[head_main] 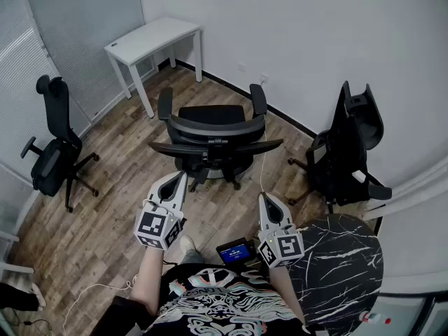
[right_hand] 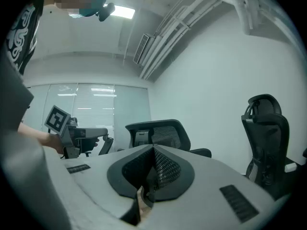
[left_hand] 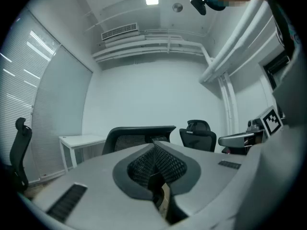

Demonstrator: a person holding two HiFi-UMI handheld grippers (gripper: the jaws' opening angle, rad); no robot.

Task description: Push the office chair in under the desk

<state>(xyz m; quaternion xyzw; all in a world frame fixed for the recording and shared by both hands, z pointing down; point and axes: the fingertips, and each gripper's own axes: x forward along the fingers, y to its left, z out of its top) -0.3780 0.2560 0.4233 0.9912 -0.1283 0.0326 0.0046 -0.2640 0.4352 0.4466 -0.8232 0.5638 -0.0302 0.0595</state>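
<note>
Left gripper [head_main: 182, 178] and right gripper [head_main: 264, 199], jaws closed and empty, sit level behind the office chair [head_main: 212, 126] backrest, presumably to push with blunt tips; chair stands clear of the desk [head_main: 152, 36].

The left tool [head_main: 183, 176] is held level out in front of the body and points forward. Its jaws are closed together with nothing between them. The right tool [head_main: 263, 197] is beside it, a little nearer the body, also level and pointing forward, with its jaws pressed together and empty. The two tools are apart and roughly parallel. The left forearm [head_main: 145, 280] and right forearm [head_main: 283, 285] reach forward from the torso.
</note>
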